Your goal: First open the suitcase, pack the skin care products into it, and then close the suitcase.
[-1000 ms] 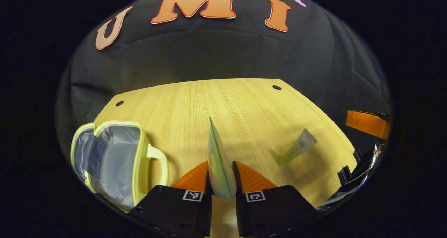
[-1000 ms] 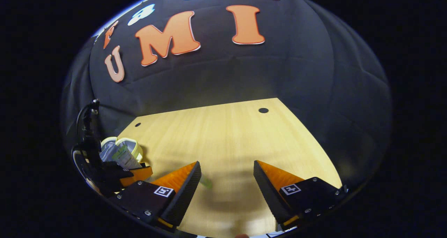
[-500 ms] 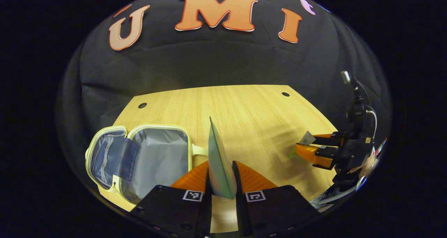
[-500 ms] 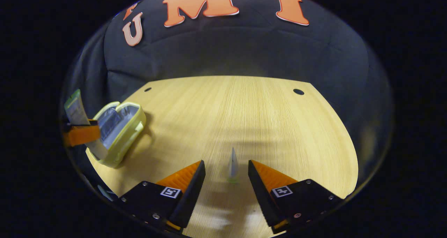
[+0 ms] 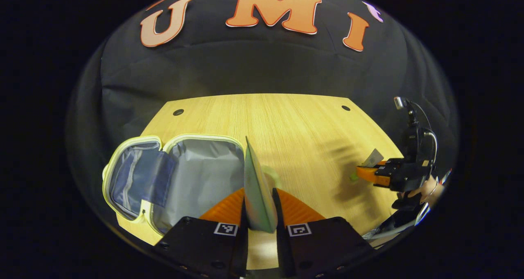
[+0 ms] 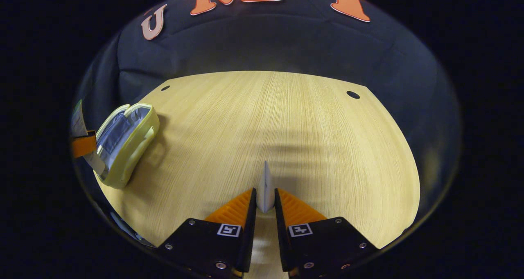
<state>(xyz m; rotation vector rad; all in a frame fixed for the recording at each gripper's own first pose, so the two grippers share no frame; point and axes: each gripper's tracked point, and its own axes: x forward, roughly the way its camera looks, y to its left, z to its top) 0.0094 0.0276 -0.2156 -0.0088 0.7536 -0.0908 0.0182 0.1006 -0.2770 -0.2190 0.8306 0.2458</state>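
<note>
On the wooden worktop (image 6: 311,119) the yellow-rimmed suitcase (image 5: 180,176) lay open, grey lining up. Just over its near edge the left tongs (image 5: 259,213) were clamped on a flat green sachet (image 5: 256,189) held edge-on. Well apart to the right, the right tongs (image 6: 265,207) pinched the small tube (image 6: 265,187) above the wood.
</note>
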